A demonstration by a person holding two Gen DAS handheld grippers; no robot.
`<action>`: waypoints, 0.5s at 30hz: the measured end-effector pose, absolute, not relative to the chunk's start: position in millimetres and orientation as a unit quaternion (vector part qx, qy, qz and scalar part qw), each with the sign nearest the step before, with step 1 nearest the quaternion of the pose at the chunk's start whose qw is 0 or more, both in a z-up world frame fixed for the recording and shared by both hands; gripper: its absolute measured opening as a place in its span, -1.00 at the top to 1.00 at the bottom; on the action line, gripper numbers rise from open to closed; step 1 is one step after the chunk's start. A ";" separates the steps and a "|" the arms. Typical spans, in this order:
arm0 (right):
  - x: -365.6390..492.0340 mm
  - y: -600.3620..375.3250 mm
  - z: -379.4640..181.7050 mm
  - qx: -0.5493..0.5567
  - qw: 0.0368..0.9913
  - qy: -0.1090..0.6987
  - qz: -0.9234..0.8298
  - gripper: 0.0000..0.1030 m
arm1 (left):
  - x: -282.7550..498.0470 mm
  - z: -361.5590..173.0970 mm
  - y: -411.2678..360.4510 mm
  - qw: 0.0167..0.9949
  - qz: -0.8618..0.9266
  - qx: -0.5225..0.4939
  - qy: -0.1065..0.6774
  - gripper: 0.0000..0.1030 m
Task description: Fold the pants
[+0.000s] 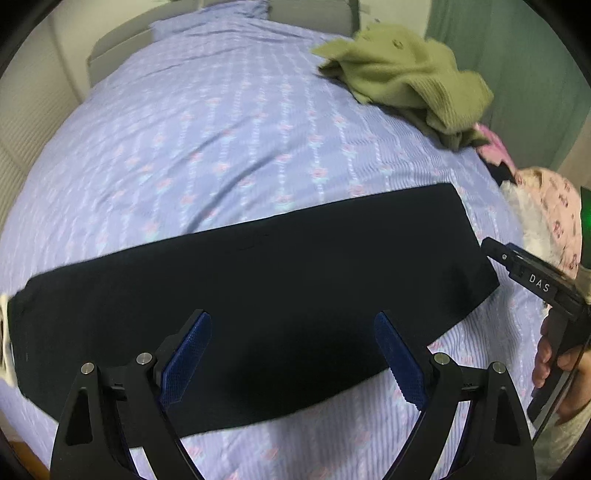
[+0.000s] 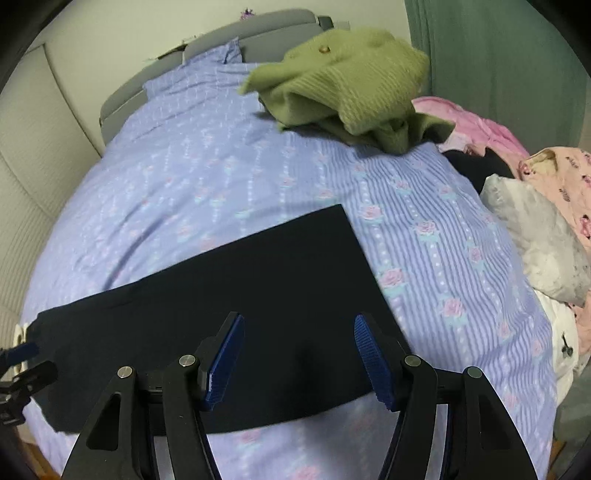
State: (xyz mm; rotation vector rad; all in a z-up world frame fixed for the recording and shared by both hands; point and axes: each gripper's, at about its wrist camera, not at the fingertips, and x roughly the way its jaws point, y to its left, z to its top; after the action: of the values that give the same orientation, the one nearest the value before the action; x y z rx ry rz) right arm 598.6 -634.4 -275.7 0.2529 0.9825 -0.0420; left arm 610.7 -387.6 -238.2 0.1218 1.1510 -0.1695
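The dark navy pants lie flat in a long folded band across the near part of the bed, also in the right wrist view. My left gripper is open and empty, hovering over the near middle of the pants. My right gripper is open and empty, hovering over the right end of the pants. The right gripper also shows in the left wrist view, its tip beside the pants' right edge, held in a hand. The left gripper's tip shows at the left edge of the right wrist view.
The bed has a lilac floral cover. A crumpled green knit sweater lies at the far right, with pink and white clothes piled along the right edge. A grey headboard and teal curtain stand behind.
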 end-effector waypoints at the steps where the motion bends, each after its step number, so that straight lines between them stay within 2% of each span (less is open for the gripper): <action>1: 603.9 -640.6 -281.4 0.120 0.871 0.477 -0.021 -0.23 | 617.4 -243.5 -397.6 0.829 -0.085 0.064 0.549 -0.75; 15: 643.9 -696.6 -354.3 0.175 0.829 0.531 -0.016 -0.22 | 625.3 -282.3 -455.5 0.806 -0.126 0.125 0.564 -0.75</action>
State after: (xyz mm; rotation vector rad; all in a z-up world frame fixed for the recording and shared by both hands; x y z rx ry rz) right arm 643.9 -696.6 -354.3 0.3724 1.1263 -0.0346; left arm 625.3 -455.5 -282.3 0.2673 1.2081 -0.2701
